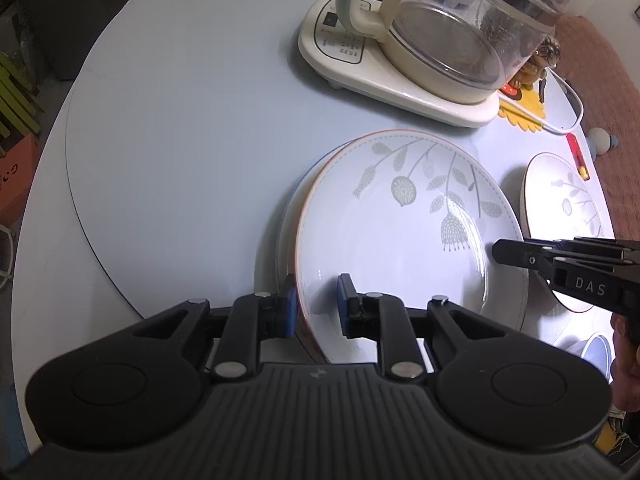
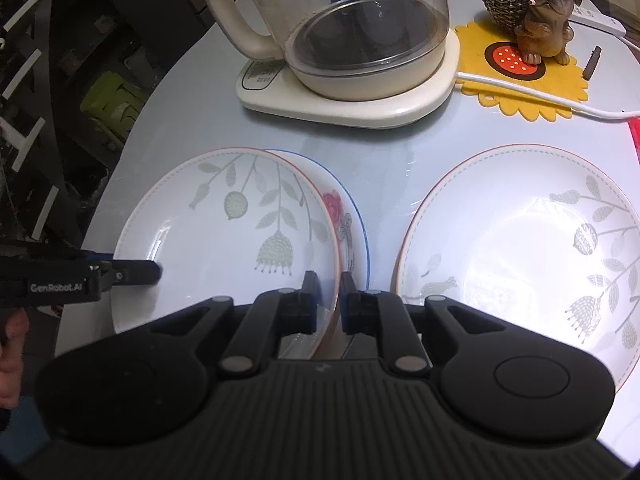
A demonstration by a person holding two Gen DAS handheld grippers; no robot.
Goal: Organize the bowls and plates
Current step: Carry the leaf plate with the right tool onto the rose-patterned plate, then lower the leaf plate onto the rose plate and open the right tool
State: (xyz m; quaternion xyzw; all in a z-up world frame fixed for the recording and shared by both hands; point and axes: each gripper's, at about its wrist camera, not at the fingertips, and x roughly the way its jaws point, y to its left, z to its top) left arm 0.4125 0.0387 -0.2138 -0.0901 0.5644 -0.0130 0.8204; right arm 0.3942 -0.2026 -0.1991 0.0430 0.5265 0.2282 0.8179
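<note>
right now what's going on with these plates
A person is stacking plates with two handheld grippers. Both the left gripper and right gripper straddle opposite rims of the leaf plate, which sits tilted on the rose plate. A second leaf plate lies flat to the right, untouched, in front of the kettle.

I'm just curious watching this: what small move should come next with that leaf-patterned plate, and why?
Probably ease the white leaf-patterned plate until it sits centred on the blue-rimmed flower plate. The left gripper and right gripper both have jaws around its rim, and the lower plate peeks out unevenly.
</note>
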